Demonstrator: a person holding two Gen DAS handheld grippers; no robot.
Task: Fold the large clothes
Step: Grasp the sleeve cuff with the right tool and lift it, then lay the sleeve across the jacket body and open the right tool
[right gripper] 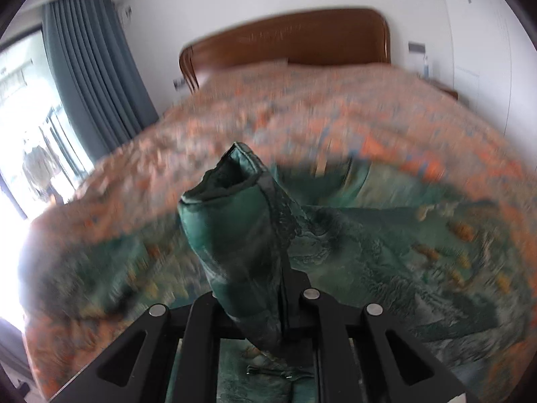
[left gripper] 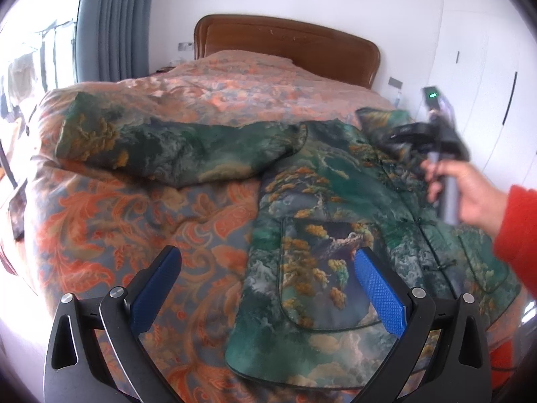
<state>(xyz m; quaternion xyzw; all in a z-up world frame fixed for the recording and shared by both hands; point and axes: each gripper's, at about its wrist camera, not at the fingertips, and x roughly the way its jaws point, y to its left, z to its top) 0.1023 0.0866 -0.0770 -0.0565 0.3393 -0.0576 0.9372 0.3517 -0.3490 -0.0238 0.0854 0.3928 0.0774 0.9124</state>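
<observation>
A green padded jacket (left gripper: 319, 221) with a gold and grey landscape print lies face up on the bed, one sleeve (left gripper: 161, 144) stretched out to the left. My left gripper (left gripper: 266, 288) is open and empty, hovering above the jacket's lower hem and pocket. My right gripper (right gripper: 255, 305) is shut on the jacket's other sleeve cuff (right gripper: 235, 221) and holds it up above the jacket's body. In the left wrist view the right gripper (left gripper: 412, 141) is blurred, held by a hand at the right, with the sleeve end (left gripper: 376, 121) beside it.
The bed carries an orange and grey floral quilt (left gripper: 134, 221), with a wooden headboard (left gripper: 288, 43) at the far end. Grey curtains (left gripper: 110, 23) and a bright window are at the left. White wardrobe doors (left gripper: 486, 50) stand at the right. A dark flat object (left gripper: 18, 211) lies at the bed's left edge.
</observation>
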